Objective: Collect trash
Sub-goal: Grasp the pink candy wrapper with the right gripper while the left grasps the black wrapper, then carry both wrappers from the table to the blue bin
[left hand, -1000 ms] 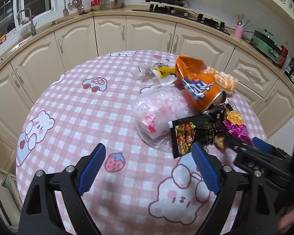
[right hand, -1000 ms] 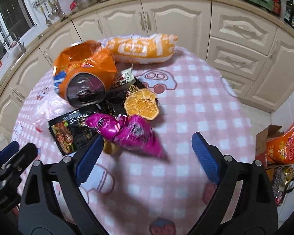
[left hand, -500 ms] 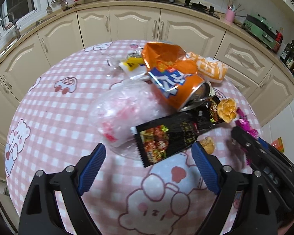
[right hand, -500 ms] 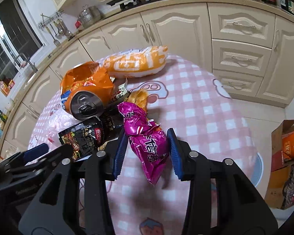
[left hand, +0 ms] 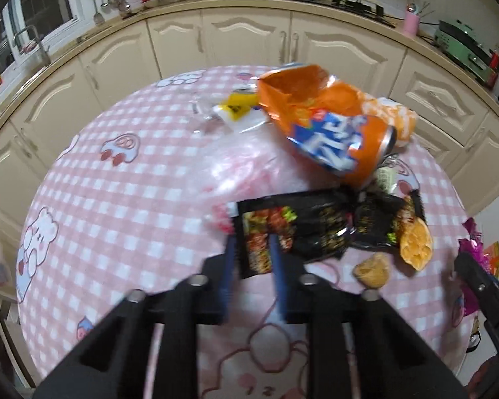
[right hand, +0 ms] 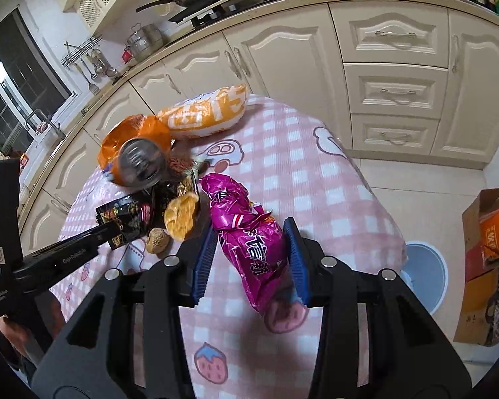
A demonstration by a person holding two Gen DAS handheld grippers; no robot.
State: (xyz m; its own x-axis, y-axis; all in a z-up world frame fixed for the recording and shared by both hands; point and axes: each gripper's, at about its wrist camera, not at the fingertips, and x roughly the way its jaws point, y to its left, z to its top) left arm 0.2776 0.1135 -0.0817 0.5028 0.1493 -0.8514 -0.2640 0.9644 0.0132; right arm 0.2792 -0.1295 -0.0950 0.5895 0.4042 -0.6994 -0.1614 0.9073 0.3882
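Observation:
A heap of trash lies on the round pink checked table (left hand: pixel 116 199). My left gripper (left hand: pixel 252 249) is closing, blurred, and its pads meet both edges of the near end of the black wrapper (left hand: pixel 299 229). Behind it lie a clear plastic bag (left hand: pixel 236 166), an orange can (left hand: pixel 342 146), a torn orange bag (left hand: pixel 299 96) and an orange-white packet (right hand: pixel 206 113). An orange peel (left hand: pixel 415 246) and a brown lump (left hand: pixel 371 271) sit to the right. My right gripper (right hand: pixel 251 229) is shut on a magenta snack bag (right hand: pixel 246 226), held above the table's edge.
A blue bin (right hand: pixel 425 276) stands on the floor beyond the table's right side, next to a cardboard box (right hand: pixel 489 249) with snack packets. Cream kitchen cabinets (right hand: pixel 396 66) curve round behind the table. A hand (right hand: pixel 13 335) holds the left gripper's handle.
My left gripper moved in over the black wrapper and its wide jaws came together on the wrapper's end. My right gripper closed on the magenta bag, lifted it and carried it away from the heap.

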